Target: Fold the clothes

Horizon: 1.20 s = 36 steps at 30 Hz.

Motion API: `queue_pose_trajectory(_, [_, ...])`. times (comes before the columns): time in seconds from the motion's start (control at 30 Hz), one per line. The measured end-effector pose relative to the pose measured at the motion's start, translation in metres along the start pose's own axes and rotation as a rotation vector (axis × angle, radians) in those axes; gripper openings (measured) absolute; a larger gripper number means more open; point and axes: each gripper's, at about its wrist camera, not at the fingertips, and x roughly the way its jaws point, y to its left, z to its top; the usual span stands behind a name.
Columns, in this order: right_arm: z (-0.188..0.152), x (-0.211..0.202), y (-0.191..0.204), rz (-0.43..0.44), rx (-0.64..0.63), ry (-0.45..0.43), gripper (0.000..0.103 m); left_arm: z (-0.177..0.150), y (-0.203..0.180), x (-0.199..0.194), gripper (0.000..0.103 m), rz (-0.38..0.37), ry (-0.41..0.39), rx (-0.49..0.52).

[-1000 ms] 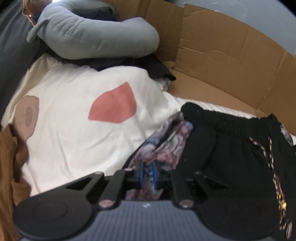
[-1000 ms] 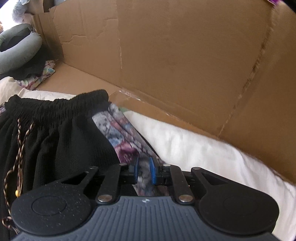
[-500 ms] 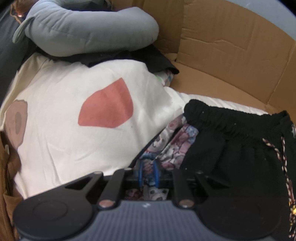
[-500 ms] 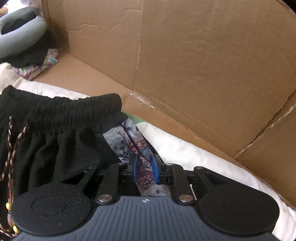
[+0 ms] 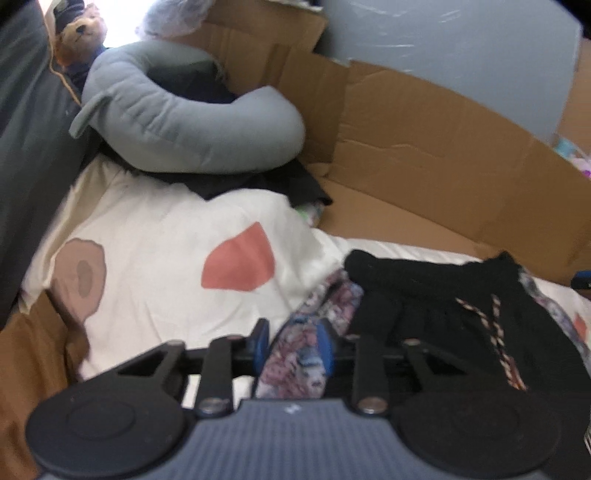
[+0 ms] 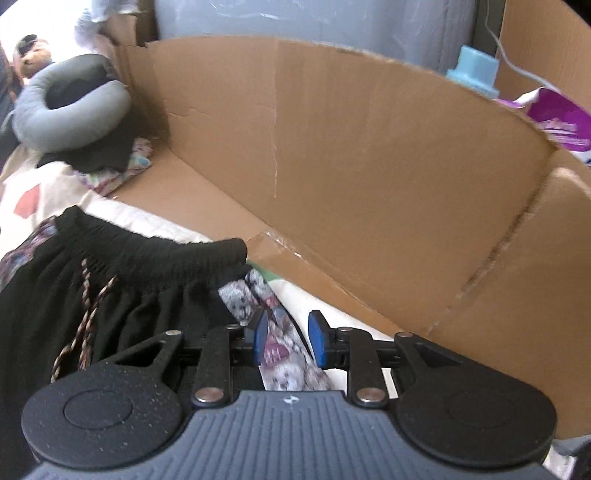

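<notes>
A black garment (image 5: pixel 443 295) with a gathered elastic waistband (image 6: pixel 147 258) and a braided drawstring lies flat on a cream sheet. A floral patterned cloth (image 5: pixel 332 295) sticks out from under it on both sides. At the garment's left side, my left gripper (image 5: pixel 292 347) is open, and the patterned cloth runs loosely between its blue pads. My right gripper (image 6: pixel 284 334) is open at the right side, where a strip of the patterned cloth (image 6: pixel 243 295) lies between the pads, nearer the left one.
A tall cardboard wall (image 6: pixel 369 166) runs along the far side. A grey curved pillow (image 5: pixel 192 122) sits on dark clothes at the back left, with a teddy bear (image 5: pixel 74 33) behind. The cream sheet (image 5: pixel 166 240) has coloured patches. Brown fabric (image 5: pixel 29 350) hangs at the left.
Both grippers were shut on the patterned cloth and have opened, letting it go. Both views now sit higher and show more of the room.
</notes>
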Motion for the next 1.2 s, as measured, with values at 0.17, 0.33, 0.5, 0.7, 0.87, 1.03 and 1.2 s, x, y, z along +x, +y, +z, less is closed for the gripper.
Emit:
queue_pose_trajectory(0.17, [-0.03,-0.023,-0.012,0.022,-0.017,0.018,0.026,-0.025,-0.005,0.002,0.012,-0.042,0.054,0.027])
queue_pose_trajectory(0.33, [-0.078,-0.025,-0.024,-0.015,-0.011,0.074,0.023,-0.057,0.005,0.015,0.01,-0.01,0.103,0.0])
queue_pose_trajectory(0.5, [-0.107,-0.02,-0.031,-0.032,-0.034,0.121,0.023,-0.076,0.013,0.015,0.01,0.017,0.147,0.007])
queue_pose_trajectory(0.7, [-0.143,-0.031,-0.032,-0.054,-0.135,0.168,0.022,-0.095,0.019,0.006,0.01,0.033,0.183,0.043])
queue_pose_trajectory(0.87, [-0.165,-0.054,-0.045,-0.056,-0.164,0.202,0.022,-0.111,0.028,-0.005,0.01,0.046,0.211,0.044])
queue_pose_trajectory(1.03, [-0.183,-0.075,-0.059,-0.063,-0.161,0.251,0.022,-0.126,0.032,-0.019,0.01,0.052,0.223,0.046])
queue_pose_trajectory(1.2, [-0.194,-0.094,-0.07,-0.104,-0.133,0.272,0.022,-0.139,0.032,-0.033,0.01,0.074,0.231,0.085])
